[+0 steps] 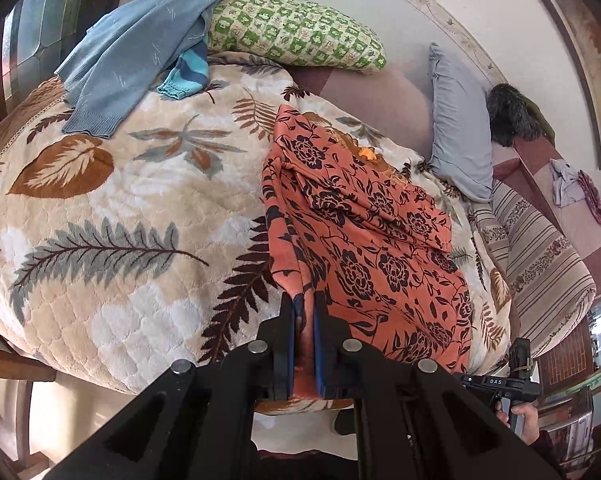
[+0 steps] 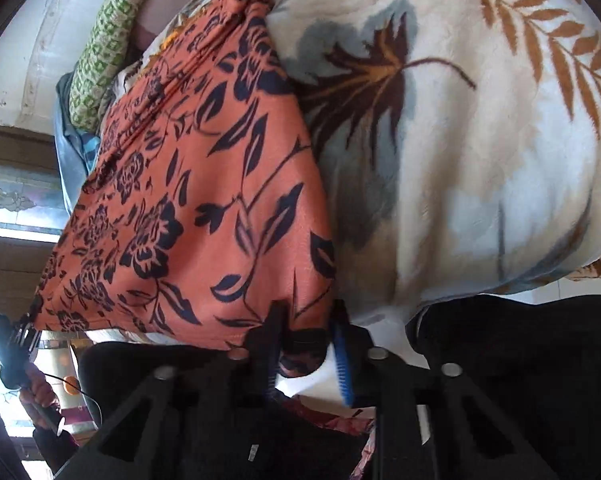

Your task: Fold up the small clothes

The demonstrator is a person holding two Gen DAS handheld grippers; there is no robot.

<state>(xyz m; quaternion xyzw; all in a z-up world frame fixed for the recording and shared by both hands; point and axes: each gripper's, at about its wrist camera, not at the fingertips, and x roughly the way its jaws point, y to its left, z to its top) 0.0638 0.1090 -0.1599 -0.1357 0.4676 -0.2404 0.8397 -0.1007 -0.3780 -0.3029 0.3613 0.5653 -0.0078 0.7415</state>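
Observation:
An orange cloth with dark flowers [image 1: 364, 216] lies folded lengthwise on the leaf-patterned blanket [image 1: 120, 200], reaching to the bed's near edge. My left gripper [image 1: 303, 300] is shut on the cloth's near left edge, which runs up between the blue pads. In the right wrist view the same orange cloth [image 2: 204, 200] spreads flat over the blanket [image 2: 480, 160]. My right gripper [image 2: 306, 312] stands at its near corner. Its jaws are slightly parted, and the corner sits loosely between them, clear of the blue pad [image 2: 342, 360].
A blue sweater [image 1: 140, 52] lies at the far left over a green checked pillow [image 1: 296, 36]. A grey pillow [image 1: 460, 120] leans at the back right beside a striped cushion [image 1: 540, 264]. The bed edge runs just under both grippers. A person's hand [image 1: 524, 416] holds the other gripper's handle.

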